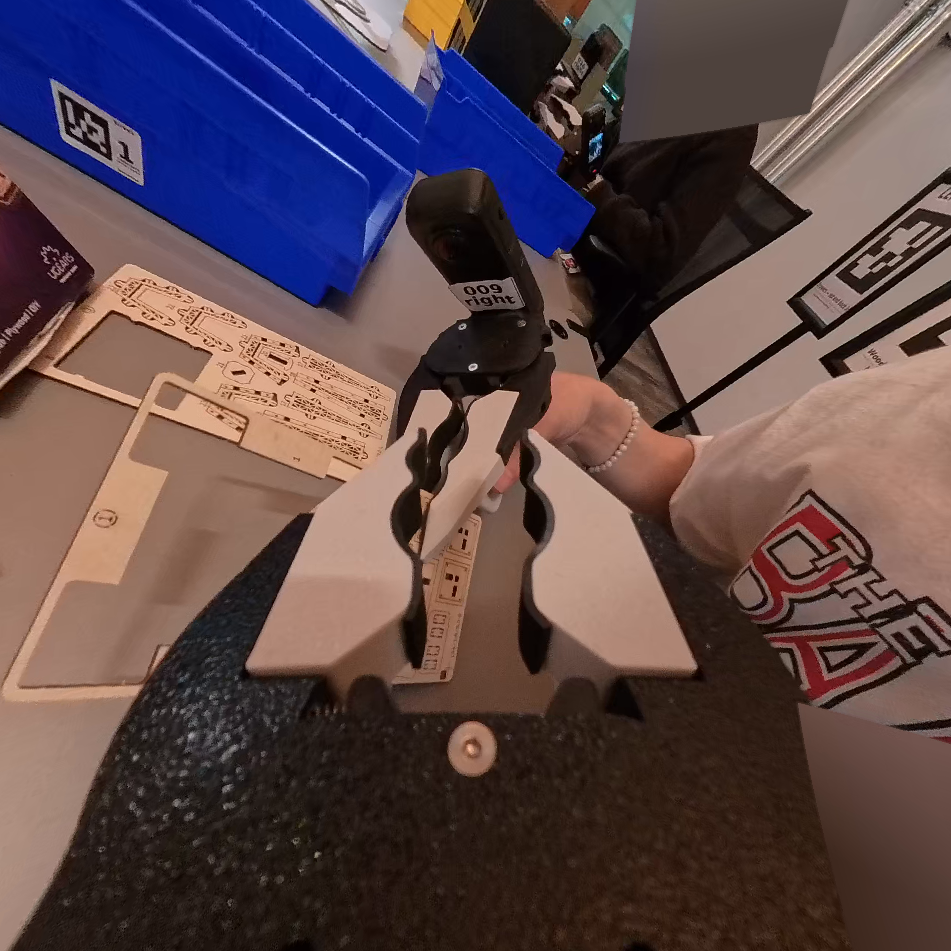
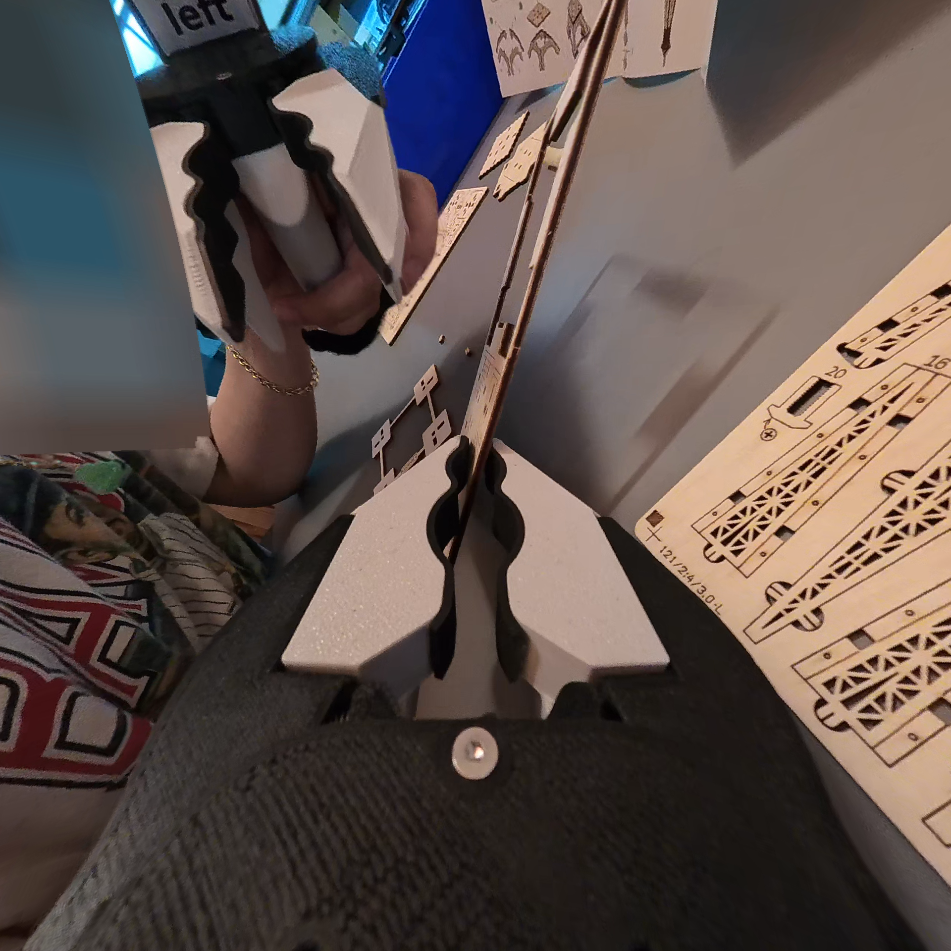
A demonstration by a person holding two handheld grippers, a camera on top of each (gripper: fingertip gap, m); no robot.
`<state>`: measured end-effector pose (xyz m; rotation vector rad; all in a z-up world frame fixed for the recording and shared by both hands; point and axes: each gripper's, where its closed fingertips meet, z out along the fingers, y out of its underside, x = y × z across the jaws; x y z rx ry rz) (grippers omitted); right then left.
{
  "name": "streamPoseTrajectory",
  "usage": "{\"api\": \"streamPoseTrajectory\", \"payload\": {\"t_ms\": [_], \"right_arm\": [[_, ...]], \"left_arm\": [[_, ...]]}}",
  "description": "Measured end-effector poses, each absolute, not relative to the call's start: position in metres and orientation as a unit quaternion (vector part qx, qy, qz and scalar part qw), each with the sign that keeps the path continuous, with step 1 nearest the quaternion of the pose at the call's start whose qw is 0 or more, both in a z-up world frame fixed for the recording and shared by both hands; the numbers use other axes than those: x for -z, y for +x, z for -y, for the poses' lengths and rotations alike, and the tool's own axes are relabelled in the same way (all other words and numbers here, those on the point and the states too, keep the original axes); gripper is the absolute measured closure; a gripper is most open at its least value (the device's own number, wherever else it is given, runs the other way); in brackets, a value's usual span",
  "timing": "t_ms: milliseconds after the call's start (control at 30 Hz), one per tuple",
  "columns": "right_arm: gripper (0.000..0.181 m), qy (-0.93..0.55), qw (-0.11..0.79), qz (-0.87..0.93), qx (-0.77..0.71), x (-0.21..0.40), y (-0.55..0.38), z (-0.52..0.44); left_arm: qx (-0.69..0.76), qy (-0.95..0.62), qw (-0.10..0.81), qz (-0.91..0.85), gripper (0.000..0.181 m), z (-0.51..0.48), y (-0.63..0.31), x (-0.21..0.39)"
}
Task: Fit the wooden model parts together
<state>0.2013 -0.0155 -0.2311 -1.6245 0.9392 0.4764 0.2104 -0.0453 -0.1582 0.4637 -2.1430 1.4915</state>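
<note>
**Inspector A:** Right wrist view first. The right gripper [image 2: 476, 476] is closed down to a slit on a thin plywood sheet [image 2: 553, 170]. The sheet is seen edge-on, runs from between the fingertips at centre frame up to the top edge, and leans slightly right.

**Inspector B:** Confirmed. Left wrist view: the left gripper [image 1: 471, 481] has its jaws parted with a clear gap and nothing clamped. A pale fingertip of the right gripper [image 1: 463, 473] crosses the gap at centre frame.

**Inspector A:** Is there contact between that finger and the left one?

**Inspector B:** Cannot tell. Below the gap, lower centre, a small laser-cut parts strip [image 1: 442, 617] lies flat on the grey table [image 1: 309, 309].

**Inspector A:** Other stock?

**Inspector B:** Left of frame: a laser-cut girder parts sheet [image 1: 303, 381] lying flat, and an emptied sheet frame [image 1: 103, 514] overlapping its near edge. Blue bins [image 1: 231, 154] fill the upper left. A dark booklet [image 1: 31, 288] sits at the left edge.

**Inspector A:** In the right wrist view, a second girder sheet [image 2: 823, 566] occupies the right side. Loose cut pieces [image 2: 509, 154] lie on the table at upper centre, and an open square frame piece [image 2: 411, 427] lies left of centre. The left gripper [image 2: 309, 288] appears upper left, held in a hand [image 2: 329, 288].
</note>
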Motion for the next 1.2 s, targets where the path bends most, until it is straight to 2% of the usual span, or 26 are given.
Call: {"api": "streamPoseTrajectory", "payload": {"t_ms": [300,667,1200], "right_arm": [[0.177,-0.694,0.562,-0.404,-0.201,0.233,0.202,0.015],[0.177,-0.697,0.559,-0.405,-0.193,0.234,0.202,0.015],[0.176,-0.701,0.552,-0.409,-0.192,0.237,0.203,0.015]], "left_arm": [[-0.527,0.165,0.199,0.810,0.148,0.028,0.219,0.159],[-0.524,0.234,0.034,0.818,0.154,-0.053,0.276,0.135],[-0.522,0.221,0.014,0.824,0.154,-0.050,0.271,0.128]]}}
